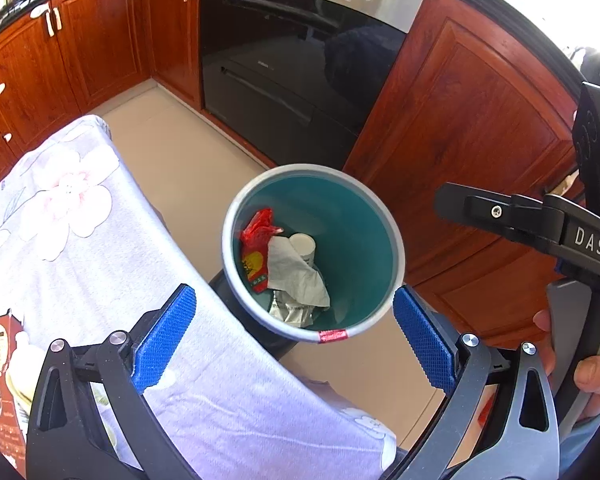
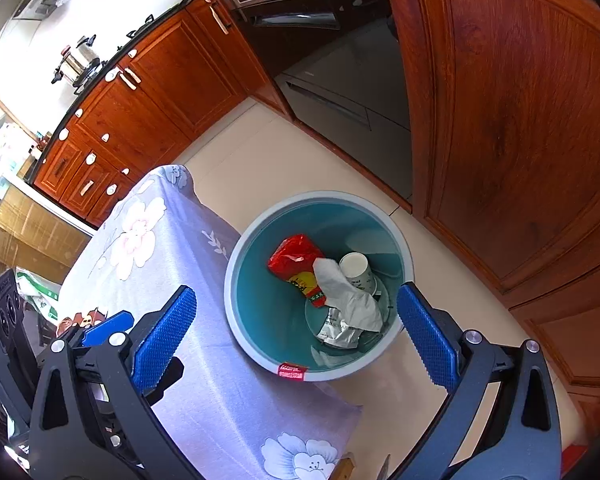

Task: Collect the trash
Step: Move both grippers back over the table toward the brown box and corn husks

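Both grippers hang over the bin, which stands on the floor just beside the desk with its flowered cloth. The left gripper has its jaws wide apart and empty; the right gripper likewise. Inside the bin lie a red wrapper at 9 o'clock, a white tissue in the middle, a paper cup at 12 o'clock and a silver packet at 6 o'clock.

Place: home kitchen
Evidence: built-in oven and wooden cabinets ahead of the jaws; cooking pot on the hob.
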